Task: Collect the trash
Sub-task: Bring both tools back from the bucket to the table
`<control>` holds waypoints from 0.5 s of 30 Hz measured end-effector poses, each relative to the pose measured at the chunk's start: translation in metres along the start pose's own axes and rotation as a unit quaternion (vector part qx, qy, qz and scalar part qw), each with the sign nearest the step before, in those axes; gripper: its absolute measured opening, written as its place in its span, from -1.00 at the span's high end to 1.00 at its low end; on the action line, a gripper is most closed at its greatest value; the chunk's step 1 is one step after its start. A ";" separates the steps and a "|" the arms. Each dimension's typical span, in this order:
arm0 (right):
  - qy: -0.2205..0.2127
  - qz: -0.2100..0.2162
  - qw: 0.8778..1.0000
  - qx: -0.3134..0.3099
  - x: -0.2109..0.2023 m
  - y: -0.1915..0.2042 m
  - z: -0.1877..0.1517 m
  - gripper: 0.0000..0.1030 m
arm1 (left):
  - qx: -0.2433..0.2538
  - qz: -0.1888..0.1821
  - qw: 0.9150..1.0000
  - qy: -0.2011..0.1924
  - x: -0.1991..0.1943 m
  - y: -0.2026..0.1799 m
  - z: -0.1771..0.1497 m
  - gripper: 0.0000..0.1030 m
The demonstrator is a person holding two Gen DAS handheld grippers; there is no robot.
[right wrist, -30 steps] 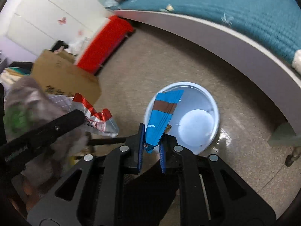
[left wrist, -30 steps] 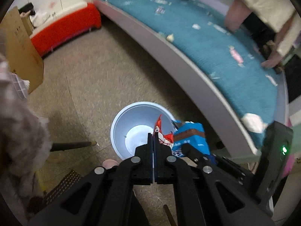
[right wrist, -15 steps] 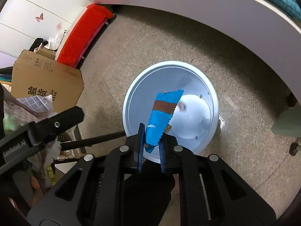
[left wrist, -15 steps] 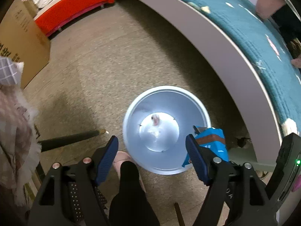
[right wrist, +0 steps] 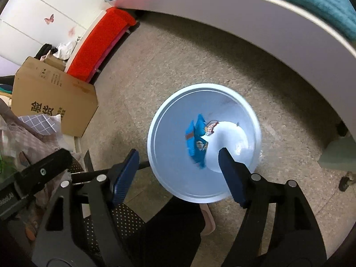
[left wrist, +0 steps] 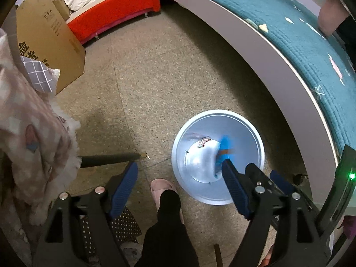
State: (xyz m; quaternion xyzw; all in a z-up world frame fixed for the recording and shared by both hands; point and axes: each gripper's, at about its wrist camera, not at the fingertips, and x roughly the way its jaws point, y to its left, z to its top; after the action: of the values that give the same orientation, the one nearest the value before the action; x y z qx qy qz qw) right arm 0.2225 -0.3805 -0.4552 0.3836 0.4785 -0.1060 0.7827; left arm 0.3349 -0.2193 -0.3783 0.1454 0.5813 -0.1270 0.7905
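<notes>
A pale blue round bin (left wrist: pixel 255 133) (right wrist: pixel 155 133) stands on the floor below both grippers. A blue snack wrapper (right wrist: pixel 195 143) (left wrist: pixel 224 146), blurred, is inside it, clear of any pad. A small red and white wrapper (right wrist: pixel 211 129) (left wrist: pixel 203 142) lies at the bin's bottom. My left gripper (left wrist: pixel 180 179) hangs over the bin's left edge, its jaws opening with nothing between them. My right gripper (right wrist: pixel 178 174) is over the bin, jaws opening and empty. In the right wrist view, a black finger of the left gripper (right wrist: pixel 42 171) shows at the left.
A bed with a teal cover (left wrist: pixel 300 35) curves along the right. A cardboard box (left wrist: pixel 49 40) and a red bench (left wrist: pixel 111 15) stand at the back left. Patterned cloth (left wrist: pixel 29 133) hangs at the left. A person's pink slipper (left wrist: pixel 160 187) and a black rod (left wrist: pixel 109 159) lie near the bin.
Both grippers went from shut to open. The red and white wrapper left my left gripper and the blue wrapper left my right; both are now in the bin. Both hands sank lower.
</notes>
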 end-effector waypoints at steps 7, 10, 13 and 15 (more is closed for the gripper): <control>-0.025 -0.008 1.000 0.002 -0.065 -0.017 -0.009 -0.45 | 0.017 -0.027 0.999 -0.032 -0.048 -0.017 -0.022 -0.48; -0.050 -0.010 0.999 -0.007 -0.106 -0.022 -0.015 -0.46 | 0.037 -0.038 0.997 -0.064 -0.082 -0.028 -0.035 -0.48; -0.082 0.000 0.996 -0.017 -0.149 -0.017 -0.023 -0.49 | 0.051 -0.054 0.992 -0.102 -0.124 -0.036 -0.047 -0.48; -0.106 0.013 0.994 -0.030 -0.181 -0.007 -0.029 -0.49 | 0.059 -0.057 0.988 -0.133 -0.157 -0.041 -0.057 -0.48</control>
State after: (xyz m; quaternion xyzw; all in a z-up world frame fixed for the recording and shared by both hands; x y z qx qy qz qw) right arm 0.1058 -0.4017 -0.3158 0.3523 0.3910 -0.1212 0.8416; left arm 0.2241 -0.2306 -0.2480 0.1403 0.4695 -0.2246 0.8423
